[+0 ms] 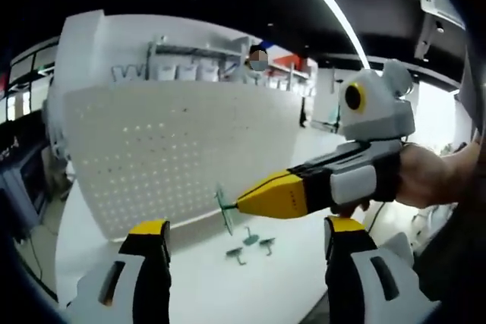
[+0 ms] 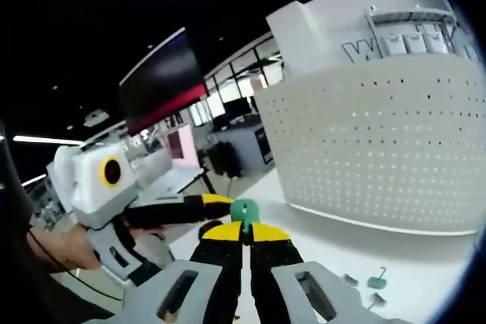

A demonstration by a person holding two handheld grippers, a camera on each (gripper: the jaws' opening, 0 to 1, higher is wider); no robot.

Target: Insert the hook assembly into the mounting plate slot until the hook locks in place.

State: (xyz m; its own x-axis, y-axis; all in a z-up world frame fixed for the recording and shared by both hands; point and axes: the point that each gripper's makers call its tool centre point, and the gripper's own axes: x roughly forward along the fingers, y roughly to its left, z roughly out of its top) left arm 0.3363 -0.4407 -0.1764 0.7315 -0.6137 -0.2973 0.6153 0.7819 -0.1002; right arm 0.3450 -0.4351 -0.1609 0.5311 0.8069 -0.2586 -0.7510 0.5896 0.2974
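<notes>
Just in front of the pegboard (image 1: 182, 149), the right gripper (image 1: 237, 204) pinches a green hook (image 1: 225, 209) between closed jaws, its plate turned toward the holes but apart from them. Below, the left gripper (image 1: 247, 252) stands wide and empty. Spare hooks (image 1: 250, 244) lie on the bench (image 1: 228, 286). Risk, I'd say: a tilted hook misses its slot and twists in the grip.

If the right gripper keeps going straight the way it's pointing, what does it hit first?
Probably the white pegboard: the right gripper, shut on a green hook, points at its lower part. The gap between them is hard to judge.
</notes>
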